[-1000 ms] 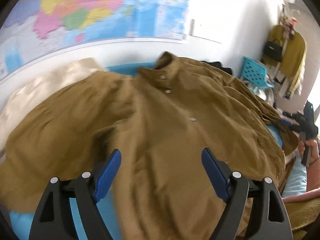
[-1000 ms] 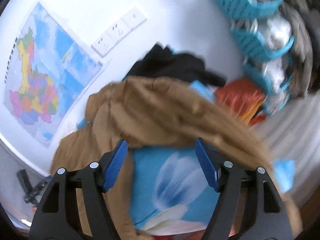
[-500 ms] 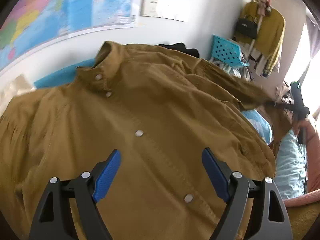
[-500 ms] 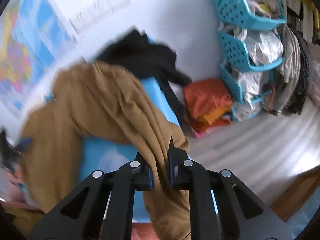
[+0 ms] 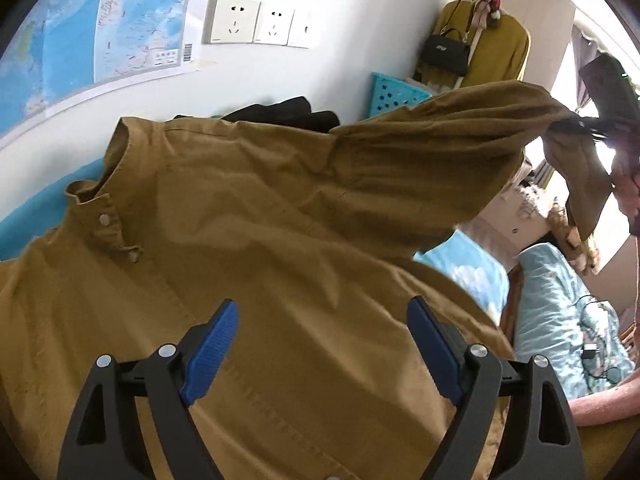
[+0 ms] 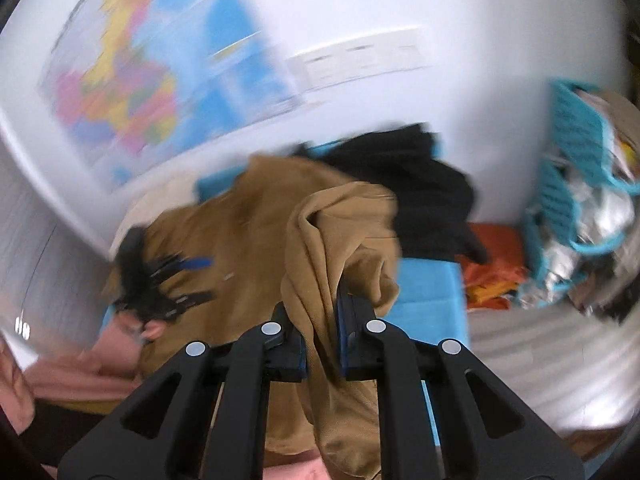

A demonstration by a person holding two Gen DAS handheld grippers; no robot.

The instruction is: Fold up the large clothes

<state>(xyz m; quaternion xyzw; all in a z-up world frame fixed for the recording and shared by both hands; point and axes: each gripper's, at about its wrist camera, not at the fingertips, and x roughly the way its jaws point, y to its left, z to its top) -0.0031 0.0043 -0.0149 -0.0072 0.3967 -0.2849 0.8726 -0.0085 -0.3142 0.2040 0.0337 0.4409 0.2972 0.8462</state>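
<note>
A large mustard-brown button-up shirt (image 5: 248, 248) lies front up on a blue sheet, collar toward the wall. My left gripper (image 5: 320, 344) is open and empty, hovering just above the shirt's front. My right gripper (image 6: 322, 308) is shut on the shirt's right sleeve (image 6: 332, 240) and holds it raised; in the left wrist view the lifted sleeve (image 5: 440, 152) stretches up to the right gripper (image 5: 588, 124) at the far right. The left gripper also shows blurred in the right wrist view (image 6: 180, 280).
A black garment (image 6: 420, 200) lies at the far end of the blue sheet (image 6: 428, 284). Turquoise baskets (image 6: 576, 184) stand at the right by the wall, orange cloth (image 6: 492, 268) on the floor. A map (image 5: 100, 32) and sockets (image 5: 256, 24) are on the wall.
My right gripper shut on the sleeve and has lifted it up and across toward the shirt's body. My left gripper moved right along the shirt front and stays open.
</note>
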